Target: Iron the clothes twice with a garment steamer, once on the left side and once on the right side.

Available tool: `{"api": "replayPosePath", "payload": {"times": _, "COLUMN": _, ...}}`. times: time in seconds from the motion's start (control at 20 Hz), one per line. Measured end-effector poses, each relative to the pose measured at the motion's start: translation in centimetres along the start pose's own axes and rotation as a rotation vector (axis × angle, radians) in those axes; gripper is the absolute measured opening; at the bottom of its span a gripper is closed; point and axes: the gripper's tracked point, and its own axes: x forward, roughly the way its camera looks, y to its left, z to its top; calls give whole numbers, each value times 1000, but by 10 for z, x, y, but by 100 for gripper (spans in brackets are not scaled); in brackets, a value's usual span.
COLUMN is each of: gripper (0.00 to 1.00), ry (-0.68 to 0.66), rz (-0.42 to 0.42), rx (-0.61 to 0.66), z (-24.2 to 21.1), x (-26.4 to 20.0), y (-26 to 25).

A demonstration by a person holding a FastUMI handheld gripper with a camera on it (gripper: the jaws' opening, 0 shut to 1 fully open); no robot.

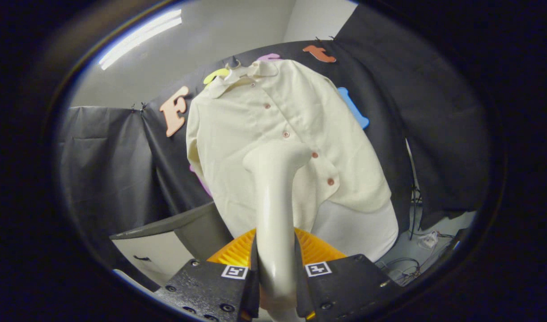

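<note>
A cream button-up shirt (273,134) hangs on a white hanger (232,74) against the booth's black wall, its row of brown buttons running down the middle. My gripper (275,264) is shut on the handle of a cream garment steamer (275,197), both fingers pressing its sides. The steamer rises from between the fingers, and its flat head (277,154) lies at the shirt's front, just left of the button row at about mid-height. Whether the head touches the cloth I cannot tell. The view is tilted.
A grey and white cabinet or table (166,241) stands below and left of the shirt. Cables and a white plug (427,241) lie on the floor at the lower right. A ceiling light (139,38) glows above the black wall.
</note>
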Motion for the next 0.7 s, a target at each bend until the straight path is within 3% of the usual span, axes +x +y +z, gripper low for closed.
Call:
{"api": "replayPosePath", "payload": {"times": 0.35, "gripper": 32, "ry": -149, "rz": -54, "rx": -66, "z": 131, "x": 54, "y": -8}}
{"api": "replayPosePath", "payload": {"times": 0.7, "gripper": 32, "ry": -228, "rz": -84, "rx": -47, "z": 204, "x": 110, "y": -24}}
